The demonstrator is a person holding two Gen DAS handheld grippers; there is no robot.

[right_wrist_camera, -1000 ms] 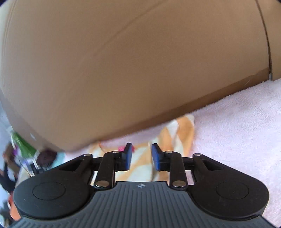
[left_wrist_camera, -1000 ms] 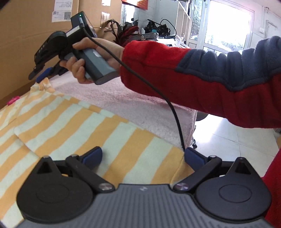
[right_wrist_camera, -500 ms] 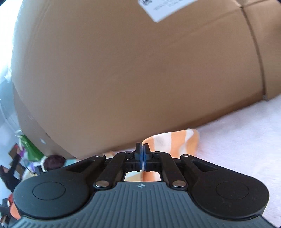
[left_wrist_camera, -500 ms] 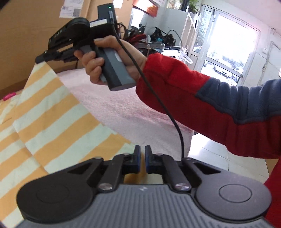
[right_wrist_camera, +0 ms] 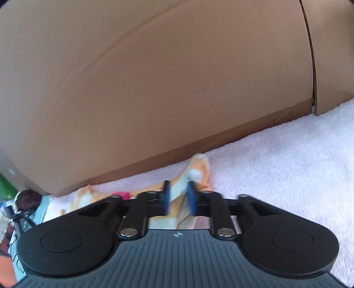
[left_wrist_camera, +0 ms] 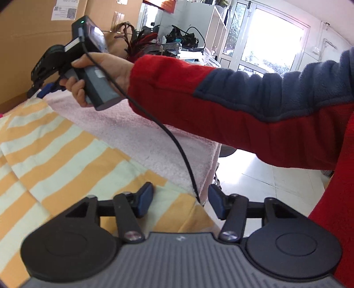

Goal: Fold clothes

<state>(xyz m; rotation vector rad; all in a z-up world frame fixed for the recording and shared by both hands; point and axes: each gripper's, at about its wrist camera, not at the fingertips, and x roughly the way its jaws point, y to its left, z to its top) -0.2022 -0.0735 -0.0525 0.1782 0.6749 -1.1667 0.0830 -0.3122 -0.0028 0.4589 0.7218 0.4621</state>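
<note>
Left wrist view: white labels (left_wrist_camera: 64,10) with QR codes, too small to be read, are seen on cardboard boxes (left_wrist_camera: 26,44). The striped garment (left_wrist_camera: 66,155) is spread on a pink towel (left_wrist_camera: 143,137); the left gripper (left_wrist_camera: 180,200) is opening over its corner. Only the right wrist view shows the right gripper (right_wrist_camera: 179,198), blurred, parted around the far corner

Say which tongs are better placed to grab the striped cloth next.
Right, probably. The striped cloth's far corner stands inside the narrowly parted right tongs; the left tongs are opening wide, with the cloth lying flat beneath them.
</note>
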